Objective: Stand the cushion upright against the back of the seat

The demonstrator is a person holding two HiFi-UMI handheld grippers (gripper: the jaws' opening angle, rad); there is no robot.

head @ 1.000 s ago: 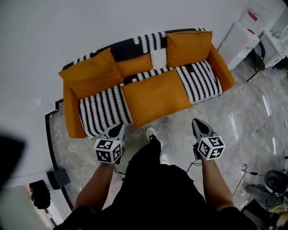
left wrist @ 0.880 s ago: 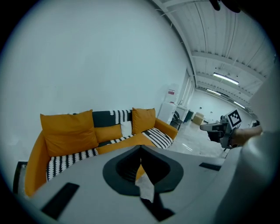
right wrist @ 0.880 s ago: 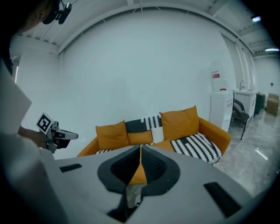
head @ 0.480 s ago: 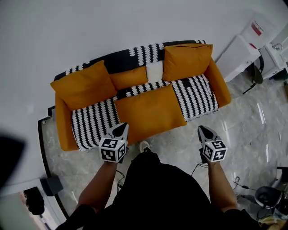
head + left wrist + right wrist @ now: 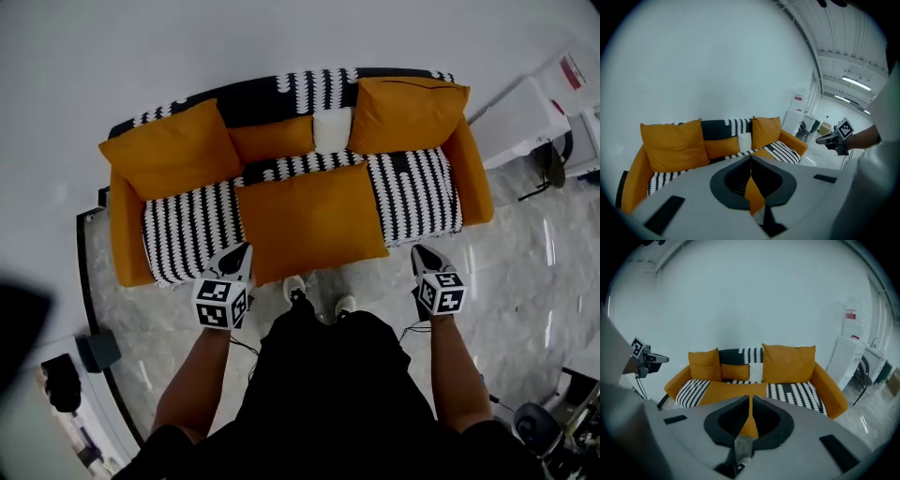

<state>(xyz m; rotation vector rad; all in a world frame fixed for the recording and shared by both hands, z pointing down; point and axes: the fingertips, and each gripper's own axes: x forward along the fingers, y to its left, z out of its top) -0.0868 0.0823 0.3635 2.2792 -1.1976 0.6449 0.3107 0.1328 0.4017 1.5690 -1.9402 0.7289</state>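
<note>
In the head view, the big orange cushion lies flat on the middle of the sofa seat, its far edge short of the backrest. A left cushion and a right cushion stand against the back. A small orange cushion and a white cushion sit between them. The left tongs and right tongs are held out in front of the sofa, one to each side of the flat cushion's near edge, above a marbled floor.

In the left gripper view, the left tongs' jaws are pressed together with nothing caught between them. The sofa sits beyond, apart from the tips, and the right tongs show at the right edge.

In the right gripper view, the right tongs' jaws meet tip to tip and hold nothing. They point at the flat cushion on the seat ahead, and the left tongs show at the left edge.
</note>
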